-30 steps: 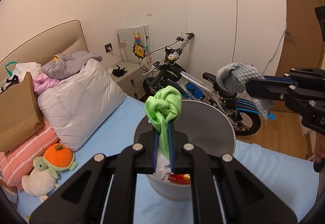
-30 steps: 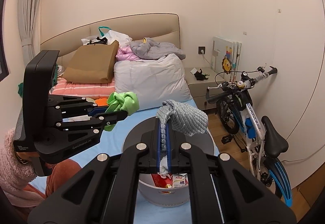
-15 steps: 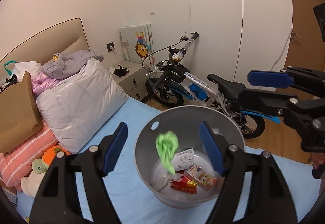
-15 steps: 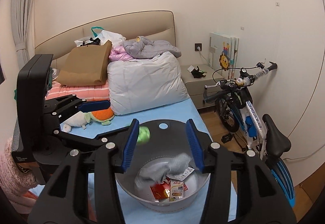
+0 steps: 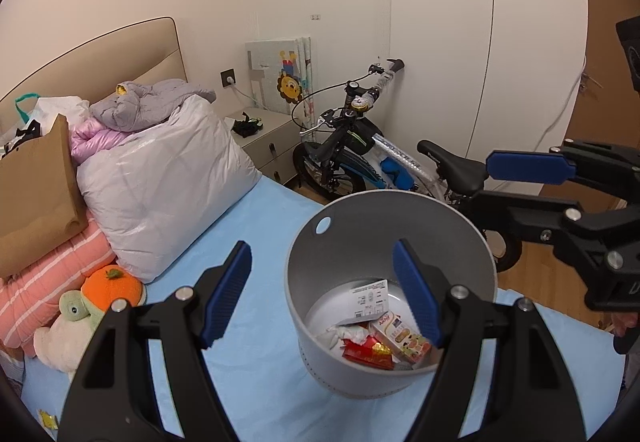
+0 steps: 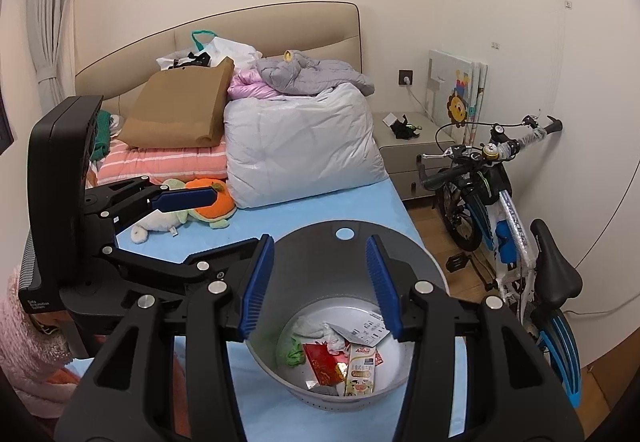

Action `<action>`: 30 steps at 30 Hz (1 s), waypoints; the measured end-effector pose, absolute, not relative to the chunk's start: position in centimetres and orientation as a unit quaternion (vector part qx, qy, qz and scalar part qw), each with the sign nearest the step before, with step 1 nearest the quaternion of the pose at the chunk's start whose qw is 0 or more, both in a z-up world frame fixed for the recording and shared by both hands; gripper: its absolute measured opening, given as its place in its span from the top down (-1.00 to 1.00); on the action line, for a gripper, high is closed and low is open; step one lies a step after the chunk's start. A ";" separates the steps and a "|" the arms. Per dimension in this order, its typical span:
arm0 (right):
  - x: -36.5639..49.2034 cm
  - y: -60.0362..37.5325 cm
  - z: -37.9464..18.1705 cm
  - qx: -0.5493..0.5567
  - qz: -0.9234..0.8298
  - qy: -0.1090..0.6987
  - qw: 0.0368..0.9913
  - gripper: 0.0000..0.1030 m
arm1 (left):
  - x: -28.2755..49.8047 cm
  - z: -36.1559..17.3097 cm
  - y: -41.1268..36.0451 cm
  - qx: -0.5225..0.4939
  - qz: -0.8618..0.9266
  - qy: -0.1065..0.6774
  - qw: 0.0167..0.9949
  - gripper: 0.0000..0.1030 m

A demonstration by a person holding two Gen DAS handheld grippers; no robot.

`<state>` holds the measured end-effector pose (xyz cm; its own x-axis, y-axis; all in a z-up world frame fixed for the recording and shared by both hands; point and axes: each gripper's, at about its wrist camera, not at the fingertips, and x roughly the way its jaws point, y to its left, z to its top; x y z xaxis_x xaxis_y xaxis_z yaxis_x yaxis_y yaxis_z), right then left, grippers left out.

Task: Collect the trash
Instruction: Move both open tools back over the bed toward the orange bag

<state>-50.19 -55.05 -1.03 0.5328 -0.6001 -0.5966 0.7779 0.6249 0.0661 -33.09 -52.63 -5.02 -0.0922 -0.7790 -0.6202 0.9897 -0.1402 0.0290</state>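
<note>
A grey round bin [image 5: 360,209] stands on the blue bed sheet. Inside lie a red packet [image 5: 366,352], a small carton [image 5: 400,334] and a white printed slip [image 5: 370,298]. The right wrist view also shows a green cloth [image 6: 294,352] and a pale grey cloth [image 6: 312,328] on the bin's [image 6: 424,282] floor. My left gripper [image 5: 322,246] hangs open over the bin's near-left rim with nothing between its pads. My right gripper [image 6: 319,240] is open above the bin mouth, also empty. Each gripper shows in the other's view: the right gripper [image 5: 484,183], the left gripper [image 6: 236,217].
A big white pillow [image 5: 160,193], a brown paper bag [image 5: 36,193] and plush toys [image 5: 100,294] crowd the head of the bed. A small yellow scrap [image 5: 48,420] lies on the sheet. A bicycle [image 6: 500,201] and a nightstand [image 6: 404,145] stand beside the bed.
Both grippers went from shut to open. The green cloth left my left gripper and the grey cloth left my right; both fell into the bin. Both views moved closer to the bin.
</note>
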 end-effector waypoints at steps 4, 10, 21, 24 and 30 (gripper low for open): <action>-47.7 -54.2 -1.5 0.159 -0.383 0.282 0.865 0.11 | -30.7 -5.4 -51.0 0.244 -0.696 0.220 0.638 -0.42; -42.1 -52.4 -2.4 0.136 -0.349 0.296 0.879 -0.01 | -26.1 -5.8 -47.0 0.226 -0.659 0.233 0.678 -0.42; -26.5 -45.3 -3.9 0.095 -0.214 0.312 0.921 -0.05 | -14.3 -6.9 -36.2 0.185 -0.529 0.267 0.784 -0.42; -21.5 -42.6 -4.3 0.084 -0.169 0.311 0.931 -0.07 | -11.0 -7.3 -32.5 0.175 -0.483 0.277 0.812 -0.42; -12.1 -36.4 -5.7 0.060 -0.082 0.308 0.946 -0.14 | -4.5 -8.8 -24.8 0.160 -0.370 0.293 0.867 -0.49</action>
